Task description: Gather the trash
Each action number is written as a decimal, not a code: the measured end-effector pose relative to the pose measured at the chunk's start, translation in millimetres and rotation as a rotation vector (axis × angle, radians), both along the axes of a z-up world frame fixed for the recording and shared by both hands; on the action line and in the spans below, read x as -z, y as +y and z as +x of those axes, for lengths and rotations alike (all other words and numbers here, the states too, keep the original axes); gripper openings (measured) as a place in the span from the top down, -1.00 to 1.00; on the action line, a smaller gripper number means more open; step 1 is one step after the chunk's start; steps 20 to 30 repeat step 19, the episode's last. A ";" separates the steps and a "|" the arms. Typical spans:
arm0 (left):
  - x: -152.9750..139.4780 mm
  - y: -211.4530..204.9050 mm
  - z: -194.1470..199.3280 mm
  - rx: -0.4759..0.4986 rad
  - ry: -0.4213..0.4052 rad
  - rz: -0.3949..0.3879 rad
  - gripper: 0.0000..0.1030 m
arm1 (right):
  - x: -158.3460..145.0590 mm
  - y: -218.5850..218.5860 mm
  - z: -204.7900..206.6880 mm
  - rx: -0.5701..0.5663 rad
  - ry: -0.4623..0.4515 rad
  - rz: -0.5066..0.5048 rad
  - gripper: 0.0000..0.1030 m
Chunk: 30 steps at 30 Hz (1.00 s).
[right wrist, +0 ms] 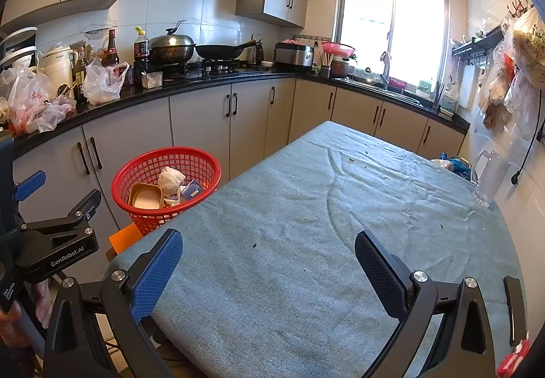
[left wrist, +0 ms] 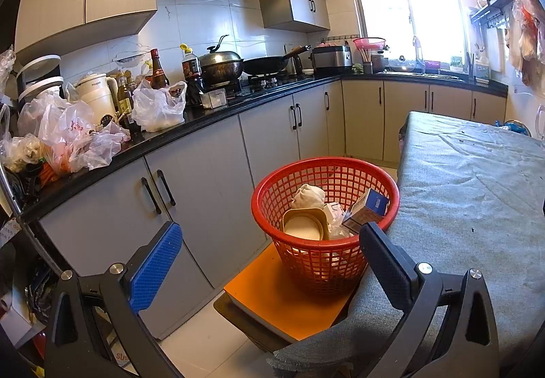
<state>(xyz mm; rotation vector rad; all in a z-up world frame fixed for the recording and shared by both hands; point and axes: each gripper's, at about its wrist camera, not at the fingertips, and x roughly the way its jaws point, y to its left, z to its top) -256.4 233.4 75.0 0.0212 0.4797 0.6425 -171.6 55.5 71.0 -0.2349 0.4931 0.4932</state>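
Counter [right wrist: 112,105]: at nine to ten o'clock from where I stand, crowded with plastic bags [right wrist: 32,102], bottles and a kettle; whether any of that counts as trash I cannot tell
Left gripper [left wrist: 269,252]: held at the near table corner, tongs spread wide with nothing between them, aimed toward the basket at twelve o'clock of its own view
Basket [left wrist: 325,207]: red, on an orange stool [left wrist: 286,299], touching the table's left edge; it sits at ten o'clock in the right wrist view
Trash in basket: a tan tub [left wrist: 305,224], a crumpled white wad [left wrist: 308,195], a small blue-and-white box [left wrist: 369,207] and some clear wrap; this part looks done
Table [right wrist: 306,224]: grey-blue cloth, nearly bare, only dark crumbs scattered on it
Right gripper [right wrist: 269,265]: over the near middle of the cloth, tongs wide, carrying nothing
Far right corner: at two o'clock a glass mug [right wrist: 488,178] near the wall, and beside it a blue crumpled thing [right wrist: 454,164], perhaps the last piece to fetch
Progress: I judge it close to finished, with the blue scrap and maybe the crumbs left
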 end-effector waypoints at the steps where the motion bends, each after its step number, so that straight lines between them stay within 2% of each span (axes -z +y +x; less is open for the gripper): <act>1: 0.0 0.2 0.0 0.000 0.000 0.000 -1.00 | 0.1 0.0 -0.1 -0.001 0.000 0.000 -0.99; 12: -2.6 -12.1 7.3 0.031 0.020 0.020 -1.00 | 2.9 -4.8 3.5 0.005 0.019 0.009 -0.99; 15: -4.3 -23.1 19.2 0.090 0.048 0.011 -1.00 | 6.1 -25.6 17.4 0.055 0.054 0.040 -0.99; 19: -8.1 -50.6 52.3 0.250 0.093 -0.077 -1.00 | 14.3 -80.8 49.6 0.221 0.122 0.084 -0.99; 30: -8.1 -50.6 52.3 0.250 0.093 -0.077 -1.00 | 14.3 -80.8 49.6 0.221 0.122 0.084 -0.99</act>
